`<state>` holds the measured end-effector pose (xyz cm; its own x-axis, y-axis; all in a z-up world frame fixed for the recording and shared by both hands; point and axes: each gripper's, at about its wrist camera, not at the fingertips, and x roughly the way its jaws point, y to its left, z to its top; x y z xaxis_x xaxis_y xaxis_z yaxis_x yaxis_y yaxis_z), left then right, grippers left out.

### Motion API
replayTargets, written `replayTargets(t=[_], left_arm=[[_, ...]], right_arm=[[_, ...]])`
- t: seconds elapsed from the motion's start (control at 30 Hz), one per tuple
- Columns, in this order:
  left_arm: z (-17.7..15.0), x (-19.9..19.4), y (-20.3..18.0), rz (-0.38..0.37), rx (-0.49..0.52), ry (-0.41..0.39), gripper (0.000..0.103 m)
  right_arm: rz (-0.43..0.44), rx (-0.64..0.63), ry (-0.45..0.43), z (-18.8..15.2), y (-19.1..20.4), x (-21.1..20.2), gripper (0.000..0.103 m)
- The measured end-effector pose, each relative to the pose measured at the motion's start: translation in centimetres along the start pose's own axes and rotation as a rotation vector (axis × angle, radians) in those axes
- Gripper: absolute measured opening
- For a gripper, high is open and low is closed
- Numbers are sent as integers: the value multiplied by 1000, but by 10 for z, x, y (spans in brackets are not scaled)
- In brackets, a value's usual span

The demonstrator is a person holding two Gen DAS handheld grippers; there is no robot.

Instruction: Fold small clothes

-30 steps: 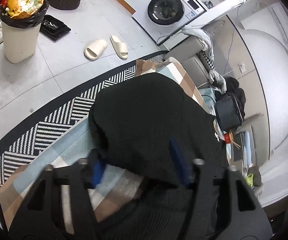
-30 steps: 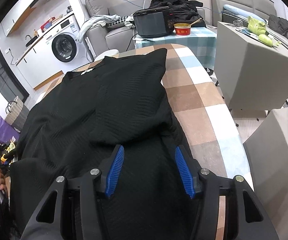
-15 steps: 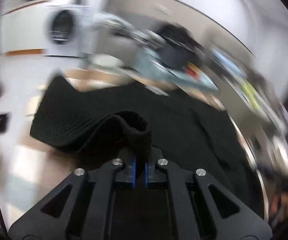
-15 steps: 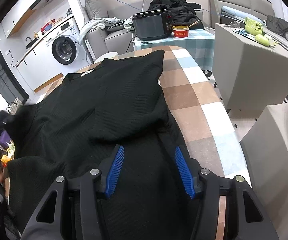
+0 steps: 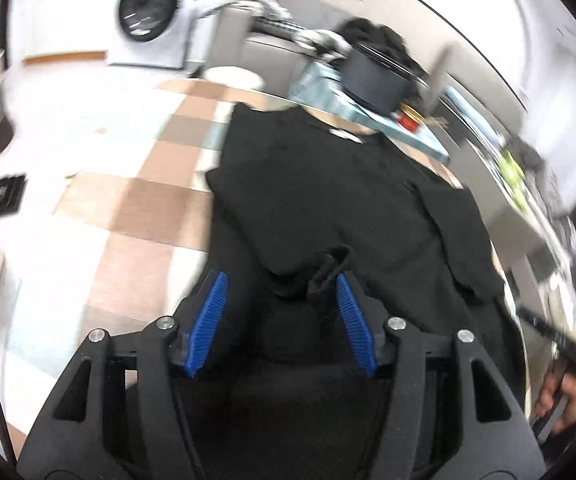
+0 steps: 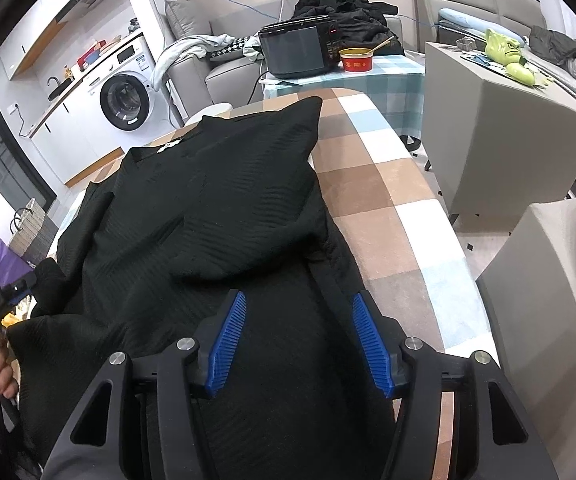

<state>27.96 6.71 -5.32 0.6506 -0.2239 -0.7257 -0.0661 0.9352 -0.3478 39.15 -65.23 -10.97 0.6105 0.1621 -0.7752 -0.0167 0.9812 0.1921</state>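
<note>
A black knit top lies spread on the table with the checked cloth, its right sleeve folded in over the body. In the left wrist view the top shows the left sleeve laid inward, its cuff standing up beside the right pad. My left gripper has its jaws opening; the cuff is between them but not pinched. That gripper also shows at the right wrist view's left edge. My right gripper hovers over the hem, jaws opening slightly, with fabric below them and nothing pinched.
A washing machine stands at the back left. Behind the table are a black appliance and a red bowl on a small checked table. A grey cabinet with a green toy stands to the right.
My left gripper shut on the sleeve cuff, carried it over the top's body, and has now let it go with its jaws apart. The right gripper has stayed put.
</note>
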Motion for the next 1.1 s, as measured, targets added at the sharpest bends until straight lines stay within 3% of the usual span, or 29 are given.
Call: replayTargets(t=[0.17,0.4,0.43,0.53,0.57,0.73,0.8,0.83,0.9,0.93,0.97,1.03,1.1], left_arm=[[31,22,30,-41,-95,-1,54],[58,79,28,29,-121,3,53],[60,90,27,47,-115,17,47],[65,114,29,53,-131,44,12],[66,117,29,45,-134,41,7],[74,96,-2,22,-32,-53,5],[81,86,-26,-39,5,-82,5],[83,81,-42,-110,26,-100,5],[86,79,-71,-182,72,-121,9],[87,79,-88,-186,116,-117,22],[87,80,-98,-184,150,-107,45],[87,83,-105,-138,176,-111,69],[85,85,-96,-90,179,-108,69]], right_arm=[[2,-2,7,-2,4,1,58],[-7,12,5,-5,2,1,58],[-10,13,5,-6,2,0,58],[-15,14,9,-9,3,1,58],[-16,16,11,-10,2,1,58],[-17,25,15,-11,1,1,58],[-16,21,12,-10,2,0,58],[-18,17,11,-9,3,0,58],[-16,13,6,-8,5,-2,58],[-13,12,5,-7,6,-2,58],[-10,8,0,-7,7,-4,58],[-13,3,-6,-7,8,-5,58],[-10,3,-8,-8,7,-6,58]])
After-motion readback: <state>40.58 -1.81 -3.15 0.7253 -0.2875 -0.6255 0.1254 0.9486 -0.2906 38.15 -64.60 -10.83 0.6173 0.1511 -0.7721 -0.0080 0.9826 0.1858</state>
